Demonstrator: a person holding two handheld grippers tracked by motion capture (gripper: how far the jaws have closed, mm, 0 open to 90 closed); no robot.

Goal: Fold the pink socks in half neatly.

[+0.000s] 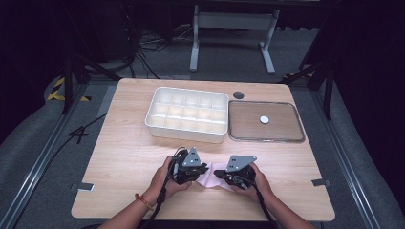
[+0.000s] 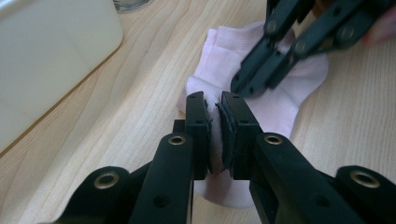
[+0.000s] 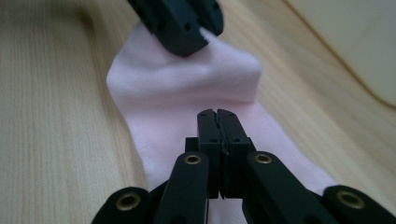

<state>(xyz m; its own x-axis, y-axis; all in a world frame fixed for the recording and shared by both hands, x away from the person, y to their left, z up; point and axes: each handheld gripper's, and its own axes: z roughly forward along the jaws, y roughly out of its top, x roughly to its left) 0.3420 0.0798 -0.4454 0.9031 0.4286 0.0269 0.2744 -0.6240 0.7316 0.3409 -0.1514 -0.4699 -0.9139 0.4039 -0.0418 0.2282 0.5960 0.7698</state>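
Two pairs of black jaws are clenching one pale pink sock on the desk. Seen in the left gripper view, the left gripper is pinching a raised fold of the sock between its pads, with pink cloth showing in the narrow gap between them. Seen in the right gripper view, the right gripper is pressing its jaws together, with the sock's fabric lying under and around their tips; whether a thin layer is caught between them I cannot tell for sure, though the cloth is bunching up just ahead of them. From above, the sock is lying near the front edge of the desk, between the two grippers, and each hand is wrapping around its gripper's body, the left hand and the right hand coming in from the bottom. Farther back, a white compartment tray is sitting toward the middle of the desk, and a clear flat lid or tray with a small white disc on it is lying just beside it to the right.
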